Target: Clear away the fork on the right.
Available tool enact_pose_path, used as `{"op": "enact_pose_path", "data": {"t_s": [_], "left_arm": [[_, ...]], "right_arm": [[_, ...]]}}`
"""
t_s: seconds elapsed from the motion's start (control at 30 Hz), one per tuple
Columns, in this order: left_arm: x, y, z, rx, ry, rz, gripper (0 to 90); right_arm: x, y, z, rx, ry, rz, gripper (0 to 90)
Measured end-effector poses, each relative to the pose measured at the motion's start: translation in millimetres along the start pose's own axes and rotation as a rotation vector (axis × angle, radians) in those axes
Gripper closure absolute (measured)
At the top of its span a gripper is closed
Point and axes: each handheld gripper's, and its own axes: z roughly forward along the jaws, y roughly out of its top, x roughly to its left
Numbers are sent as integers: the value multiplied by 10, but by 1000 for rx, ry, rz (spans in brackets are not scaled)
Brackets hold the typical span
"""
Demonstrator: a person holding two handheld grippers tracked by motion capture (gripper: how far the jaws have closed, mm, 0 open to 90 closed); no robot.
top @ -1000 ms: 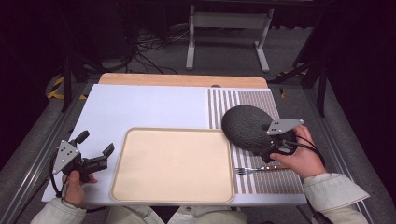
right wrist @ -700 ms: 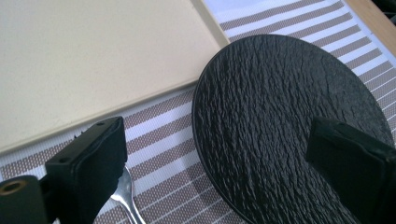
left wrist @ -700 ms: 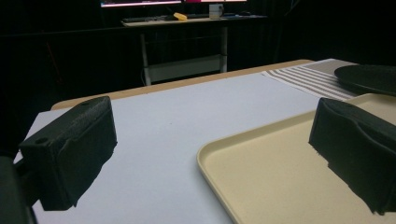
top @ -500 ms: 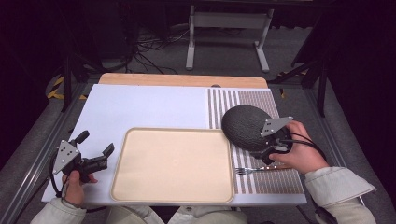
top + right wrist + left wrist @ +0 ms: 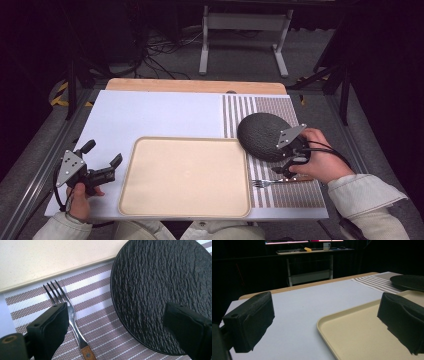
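Observation:
A round black textured plate (image 5: 260, 134) lies on a striped placemat (image 5: 295, 196) at the right. A fork (image 5: 270, 183) with a wooden handle lies on the mat just in front of the plate. My right gripper (image 5: 281, 169) hovers low over the plate's near edge and the fork, open. In the right gripper view its jaws straddle the fork (image 5: 72, 317) and the plate's rim (image 5: 160, 285); the right gripper (image 5: 117, 312) holds nothing. My left gripper (image 5: 103, 153) is open at the table's near left, beside a beige tray (image 5: 185, 177), with nothing in it (image 5: 327, 305).
The tray (image 5: 362, 335) fills the near middle of a white table surface (image 5: 160, 115), with its right edge (image 5: 50, 257) next to the mat. A wooden strip (image 5: 195, 86) runs along the far edge. Stands and cables sit on the dark floor beyond.
My right gripper has drifted slightly left and lower over the plate's near edge. The left gripper has stayed put.

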Motion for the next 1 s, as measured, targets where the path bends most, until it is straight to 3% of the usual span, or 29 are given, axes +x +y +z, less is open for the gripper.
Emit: {"op": "enact_pose_path", "data": {"t_s": [0.27, 0.3, 0.4, 0.53, 0.77, 1.0], "left_arm": [[0, 1, -1, -1, -1, 1, 15], [1, 0, 0, 0, 0, 1, 15], [3, 1, -1, 0, 1, 2, 15], [0, 0, 0, 1, -1, 2, 15], [2, 1, -1, 0, 1, 3, 16], [-2, 0, 2, 2, 0, 4, 18]], "right_arm": [[-3, -10, 23, 13, 18, -28, 97], [4, -24, 47, 39, 26, -70, 156], [10, -49, 91, 68, 55, -111, 214], [33, -89, 146, 145, 96, -146, 261], [73, -165, 246, 253, 160, -155, 350], [86, -177, 318, 324, 189, -215, 444]]}}
